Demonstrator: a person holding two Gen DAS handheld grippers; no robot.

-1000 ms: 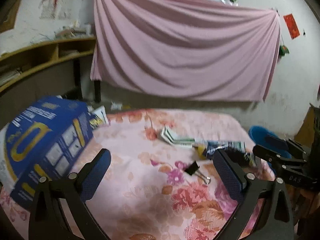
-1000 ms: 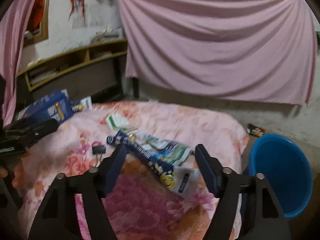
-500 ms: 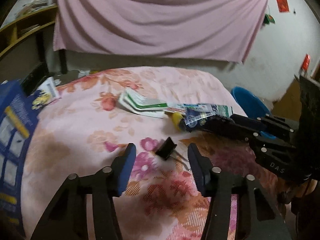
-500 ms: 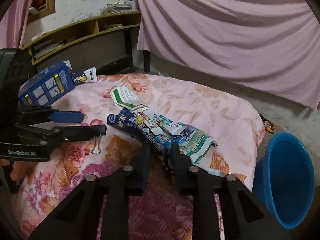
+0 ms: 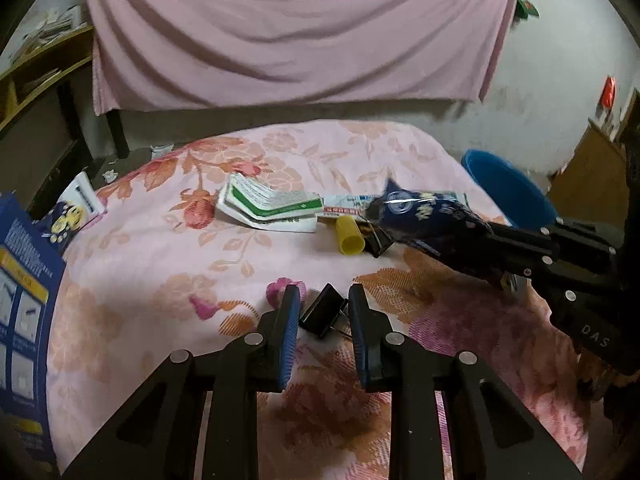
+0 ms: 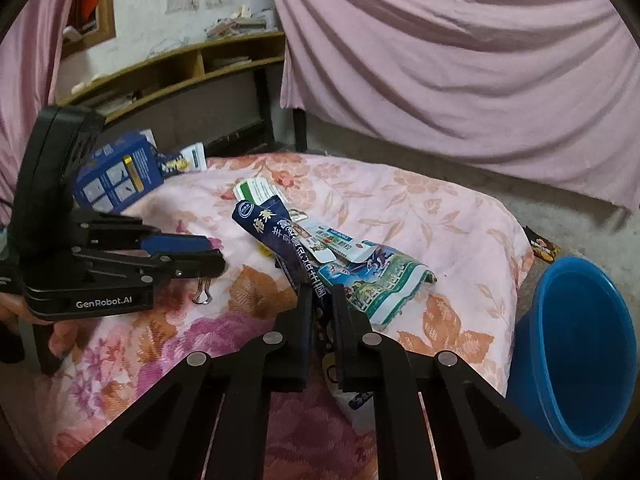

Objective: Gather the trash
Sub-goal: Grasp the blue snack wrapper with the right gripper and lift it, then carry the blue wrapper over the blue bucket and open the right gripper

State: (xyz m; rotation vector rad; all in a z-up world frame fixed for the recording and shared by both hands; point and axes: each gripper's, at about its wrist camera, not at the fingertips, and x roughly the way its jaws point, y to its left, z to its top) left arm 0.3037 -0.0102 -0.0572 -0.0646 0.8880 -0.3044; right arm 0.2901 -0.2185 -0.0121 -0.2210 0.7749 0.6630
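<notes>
My left gripper (image 5: pixel 324 300) has closed around a black binder clip (image 5: pixel 322 316) lying on the floral bed cover (image 5: pixel 160 272); the pads stand at its sides, and its wire handles show in the right wrist view (image 6: pixel 202 292). My right gripper (image 6: pixel 320 300) is shut on a dark blue snack wrapper (image 6: pixel 276 236), which is lifted at an angle; it also shows in the left wrist view (image 5: pixel 420 216). A green and white folded packet (image 5: pixel 268 204), a yellow cap (image 5: pixel 349 235) and a green printed wrapper (image 6: pixel 380 280) lie nearby.
A blue bucket (image 6: pixel 576 352) stands on the floor off the bed's right edge. A blue box (image 6: pixel 116 172) and a small white packet (image 5: pixel 76 204) lie at the bed's left. A pink cloth (image 5: pixel 300 28) hangs behind, with wooden shelves (image 6: pixel 180 68) at the left.
My left gripper moved down to the binder clip and its jaws narrowed around it. My right gripper closed on the dark blue wrapper and raised its end.
</notes>
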